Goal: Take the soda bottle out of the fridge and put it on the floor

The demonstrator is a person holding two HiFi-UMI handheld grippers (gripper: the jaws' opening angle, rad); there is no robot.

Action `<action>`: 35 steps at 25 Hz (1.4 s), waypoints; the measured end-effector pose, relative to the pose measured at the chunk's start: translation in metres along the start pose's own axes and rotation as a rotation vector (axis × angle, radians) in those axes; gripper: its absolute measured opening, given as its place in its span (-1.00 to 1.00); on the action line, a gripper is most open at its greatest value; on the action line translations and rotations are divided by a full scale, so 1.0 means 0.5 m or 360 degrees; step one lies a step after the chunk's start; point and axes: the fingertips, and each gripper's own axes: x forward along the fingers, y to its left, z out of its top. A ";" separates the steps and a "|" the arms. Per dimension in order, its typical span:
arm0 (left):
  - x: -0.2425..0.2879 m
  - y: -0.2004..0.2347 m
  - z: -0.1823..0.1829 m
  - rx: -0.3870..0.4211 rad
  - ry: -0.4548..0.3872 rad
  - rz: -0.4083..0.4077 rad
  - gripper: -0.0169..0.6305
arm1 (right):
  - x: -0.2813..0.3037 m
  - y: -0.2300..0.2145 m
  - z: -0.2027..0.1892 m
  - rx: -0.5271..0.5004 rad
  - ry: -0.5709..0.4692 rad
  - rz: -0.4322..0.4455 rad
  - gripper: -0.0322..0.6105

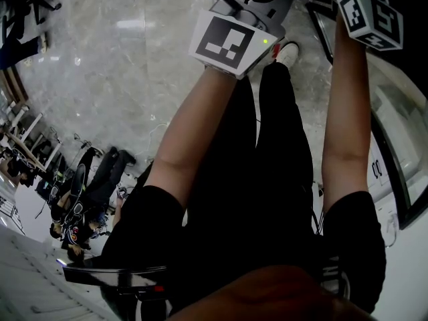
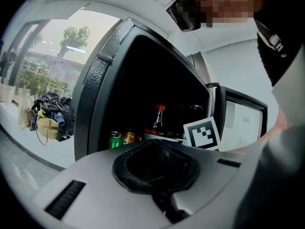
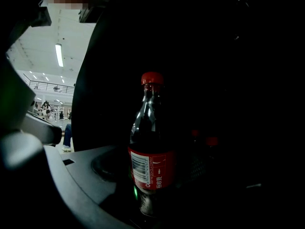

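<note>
The soda bottle (image 3: pixel 151 147) is dark with a red cap and a red label. It stands upright inside the dark fridge (image 2: pixel 95 104), close in front of my right gripper (image 3: pixel 152 194), whose jaws sit against its lower part and are shut on it. The left gripper view shows the same soda bottle (image 2: pixel 158 120) deep in the fridge, just above the right gripper's marker cube (image 2: pixel 202 133). My left gripper (image 2: pixel 157 168) hangs outside the fridge opening, shut with nothing in it. Both marker cubes (image 1: pixel 227 42) (image 1: pixel 370 17) appear at the top of the head view.
A green can (image 2: pixel 114 139) and an orange can (image 2: pixel 128 136) stand left of the bottle in the fridge. The open fridge door (image 2: pixel 243 123) is at the right. A polished marble floor (image 1: pixel 114 59) lies below. A heap of bags (image 2: pixel 47 118) lies at the far left.
</note>
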 end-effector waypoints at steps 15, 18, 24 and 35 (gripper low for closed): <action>-0.183 0.052 -0.099 -0.0106 -0.0011 0.0154 -0.94 | -0.159 0.267 -0.038 0.0028 -0.0011 0.0439 0.08; -0.232 0.074 -0.148 -0.0126 0.0027 0.0227 -0.94 | -0.180 0.335 -0.108 0.0048 0.0066 0.0544 0.08; -0.320 0.145 -0.295 -0.0151 0.0102 0.0370 -0.94 | -0.193 0.457 -0.304 0.0069 0.0230 0.0705 0.08; -0.411 0.283 -0.626 -0.0259 0.0250 0.0542 -0.94 | -0.150 0.604 -0.702 0.0104 0.0462 0.0840 0.08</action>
